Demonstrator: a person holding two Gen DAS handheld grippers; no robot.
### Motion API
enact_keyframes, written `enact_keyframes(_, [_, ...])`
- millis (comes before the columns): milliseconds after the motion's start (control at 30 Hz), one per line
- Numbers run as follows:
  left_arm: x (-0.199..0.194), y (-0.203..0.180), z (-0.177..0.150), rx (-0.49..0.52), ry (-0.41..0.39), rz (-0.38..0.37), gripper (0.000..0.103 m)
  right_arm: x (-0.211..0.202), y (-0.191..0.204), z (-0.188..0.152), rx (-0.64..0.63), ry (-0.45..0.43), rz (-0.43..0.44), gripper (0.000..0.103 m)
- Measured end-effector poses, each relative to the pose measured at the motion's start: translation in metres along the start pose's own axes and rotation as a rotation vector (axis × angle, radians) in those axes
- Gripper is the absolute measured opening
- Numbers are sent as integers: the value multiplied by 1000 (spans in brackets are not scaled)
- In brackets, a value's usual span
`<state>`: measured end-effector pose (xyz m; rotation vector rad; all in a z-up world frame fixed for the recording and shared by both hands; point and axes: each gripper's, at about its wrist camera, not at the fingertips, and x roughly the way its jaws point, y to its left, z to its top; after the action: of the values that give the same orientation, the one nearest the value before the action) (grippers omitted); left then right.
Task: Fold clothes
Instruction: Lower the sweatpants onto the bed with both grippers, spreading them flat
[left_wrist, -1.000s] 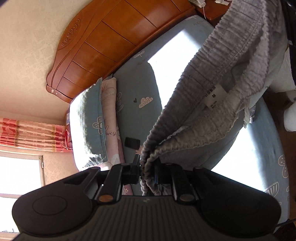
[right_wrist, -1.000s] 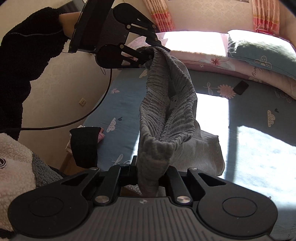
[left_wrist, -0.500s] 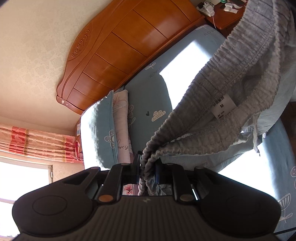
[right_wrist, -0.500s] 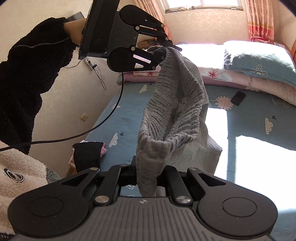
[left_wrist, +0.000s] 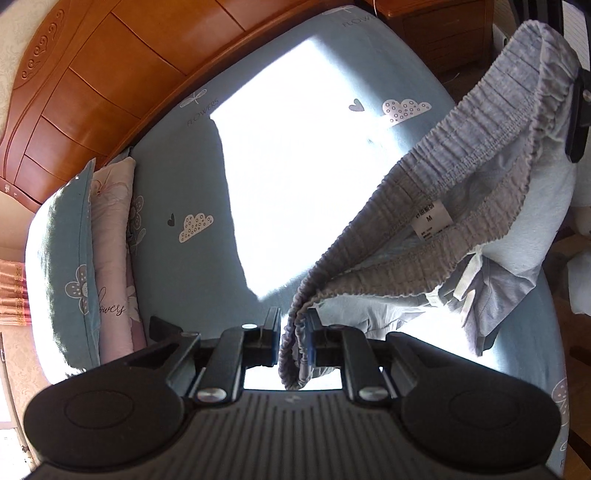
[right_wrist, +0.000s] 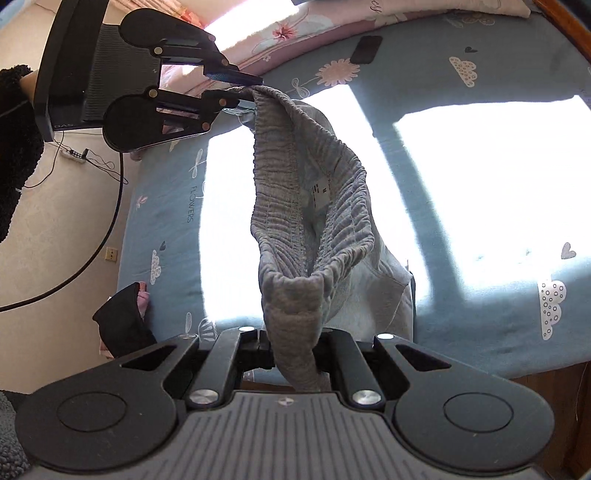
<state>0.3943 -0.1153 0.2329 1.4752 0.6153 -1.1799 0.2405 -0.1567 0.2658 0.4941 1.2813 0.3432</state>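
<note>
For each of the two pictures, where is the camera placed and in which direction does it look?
Left wrist: sits on the left gripper, looks down along its fingers at the bed and wooden headboard; own fingers show, clamping the grey shorts.
Right wrist: sits on the right gripper, looks down across the bed toward the pillows; own fingers, the left gripper and a black sleeve show.
Shared: shorts' waistband, size label, bed.

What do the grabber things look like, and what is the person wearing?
Both are black. The right gripper has round discs each side, silver screws and a ribbed grey panel. The left gripper has blue pads and a black cable. The person wears a fuzzy black sleeve.
</note>
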Motion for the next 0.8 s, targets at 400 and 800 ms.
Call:
enact_keyframes(400, [150,-4,105,-108,26,-44,9,61,-186,-15,158,-75,-237,11])
enact_keyframes(800, [216,-65,76,-474,98,-160,14,137,-317,-36,360,144,-346,20])
